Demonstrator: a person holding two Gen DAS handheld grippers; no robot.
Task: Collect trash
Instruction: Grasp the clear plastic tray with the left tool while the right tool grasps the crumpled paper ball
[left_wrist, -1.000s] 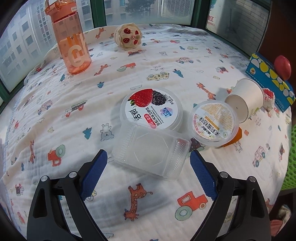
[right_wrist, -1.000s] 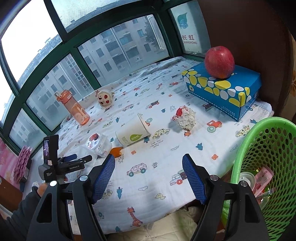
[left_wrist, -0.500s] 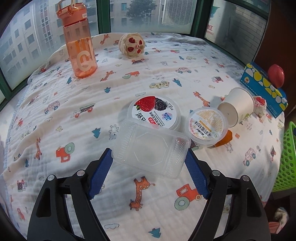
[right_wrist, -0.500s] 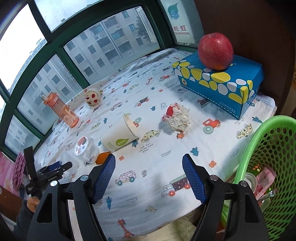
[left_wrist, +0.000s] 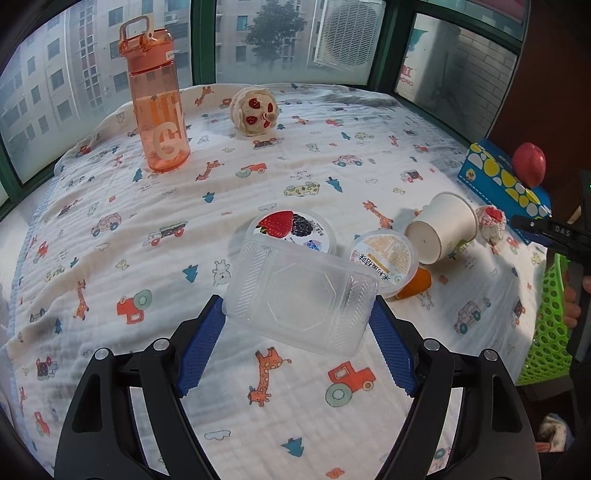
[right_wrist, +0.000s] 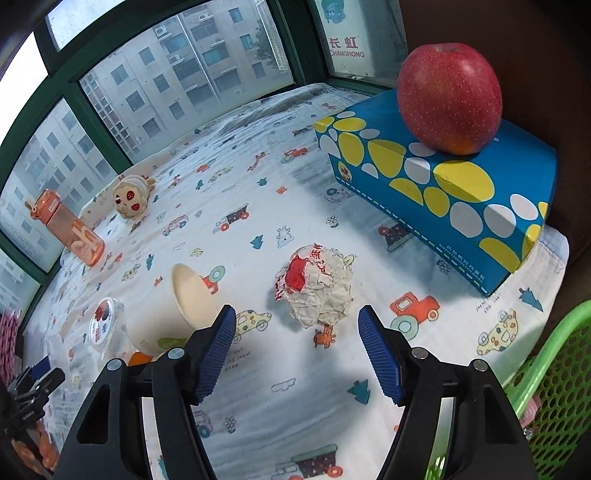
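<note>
My left gripper (left_wrist: 297, 314) is shut on a clear plastic food box (left_wrist: 301, 295) and holds it tilted above the cloth-covered table (left_wrist: 110, 229). Behind it lie a berry yogurt cup (left_wrist: 290, 229), a yellow-lidded cup (left_wrist: 384, 254) and a paper cup (left_wrist: 441, 227) on its side. My right gripper (right_wrist: 297, 325) is open, its blue pads on either side of a crumpled paper ball (right_wrist: 317, 286) just ahead on the cloth. The paper cup (right_wrist: 177, 314) lies left of it. A green trash basket (right_wrist: 554, 387) stands at the table's right edge.
An orange water bottle (left_wrist: 157, 96) and a plush toy (left_wrist: 255, 110) stand at the far side. A blue tissue box (right_wrist: 436, 181) with a red apple (right_wrist: 448, 77) on it sits at the right. Windows ring the table.
My left gripper closed on the clear box and lifted it. My right gripper moved forward and down toward the crumpled paper ball, which now lies between its open pads.
</note>
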